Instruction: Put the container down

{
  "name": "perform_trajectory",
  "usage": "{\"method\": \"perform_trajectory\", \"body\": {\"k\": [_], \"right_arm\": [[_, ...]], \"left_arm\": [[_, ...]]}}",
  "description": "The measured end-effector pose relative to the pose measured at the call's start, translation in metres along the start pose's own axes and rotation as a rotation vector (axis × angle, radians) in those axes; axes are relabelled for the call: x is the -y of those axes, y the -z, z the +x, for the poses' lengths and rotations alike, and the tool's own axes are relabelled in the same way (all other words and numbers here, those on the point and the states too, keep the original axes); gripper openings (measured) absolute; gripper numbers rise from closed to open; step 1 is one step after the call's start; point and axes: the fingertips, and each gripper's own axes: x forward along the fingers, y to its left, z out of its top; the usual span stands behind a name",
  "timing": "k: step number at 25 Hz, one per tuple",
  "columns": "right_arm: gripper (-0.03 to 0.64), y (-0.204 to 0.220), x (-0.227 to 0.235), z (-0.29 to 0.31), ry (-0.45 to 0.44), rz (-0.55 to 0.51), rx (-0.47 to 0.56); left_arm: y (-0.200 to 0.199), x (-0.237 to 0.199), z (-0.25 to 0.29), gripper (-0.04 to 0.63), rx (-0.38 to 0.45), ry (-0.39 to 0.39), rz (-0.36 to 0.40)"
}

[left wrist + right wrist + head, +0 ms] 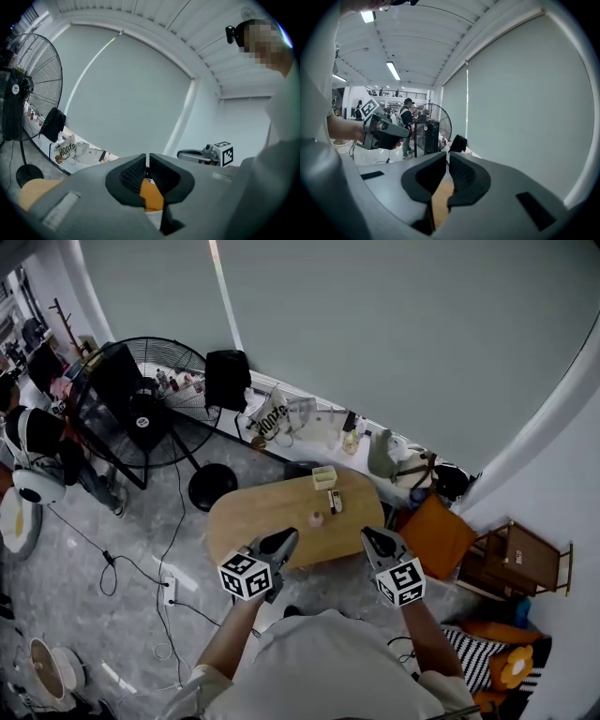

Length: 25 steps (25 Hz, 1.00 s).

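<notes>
Closest in, the person's white shirt is filling the bottom of the head view, and both forearms are reaching out from it. The left gripper and the right gripper are hanging side by side, pointing roughly level over the near edge of the oval wooden tabletop.

Now the fingers. In the left gripper view the ribbed fingers are pressing together, clenched, with nothing caught between them; only a sliver of orange from something behind is showing below them. Same story on the right: those fingers are clenched too and gripping nothing, with bare wood peeking through beneath.

So where is the container? It is standing upright near the far edge of the tabletop, well ahead of both sets of fingertips and roughly on the line running out between them. Neither gripper is touching it. Two small items are lying between it and the fingers, so they are sitting closer to the fingertips than the container is.

Judging from this, the put-down is looking finished: the container is resting on its own base, and the hands are sitting back, closed and clear of it, so nothing gets knocked. Off beyond the left fingers, a big floor fan is standing on the floor.
</notes>
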Motion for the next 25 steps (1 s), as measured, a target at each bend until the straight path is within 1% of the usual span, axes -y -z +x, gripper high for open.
{"method": "perform_trajectory", "body": {"k": [2,4,9,13,25], "right_arm": [[0.021,0.001,0.004,-0.003,0.001,-0.005,0.009],[0.004,0.002,0.006,-0.006,0.007,-0.008,0.016],[0.003,-0.002,0.01,-0.009,0.003,-0.003,0.037],[0.003,0.001,0.013,-0.011,0.003,0.0,0.035],[0.003,0.004,0.001,-0.026,0.008,0.003,0.033]], "left_arm": [[0.0,0.002,0.001,0.035,0.006,-0.018,0.017],[0.002,0.004,0.0,0.035,0.001,-0.032,0.035],[-0.002,0.008,0.001,0.035,-0.004,-0.049,0.059],[-0.002,0.011,0.006,0.035,-0.006,-0.053,0.065],[0.003,0.023,-0.006,0.035,-0.004,-0.044,0.071]]}}
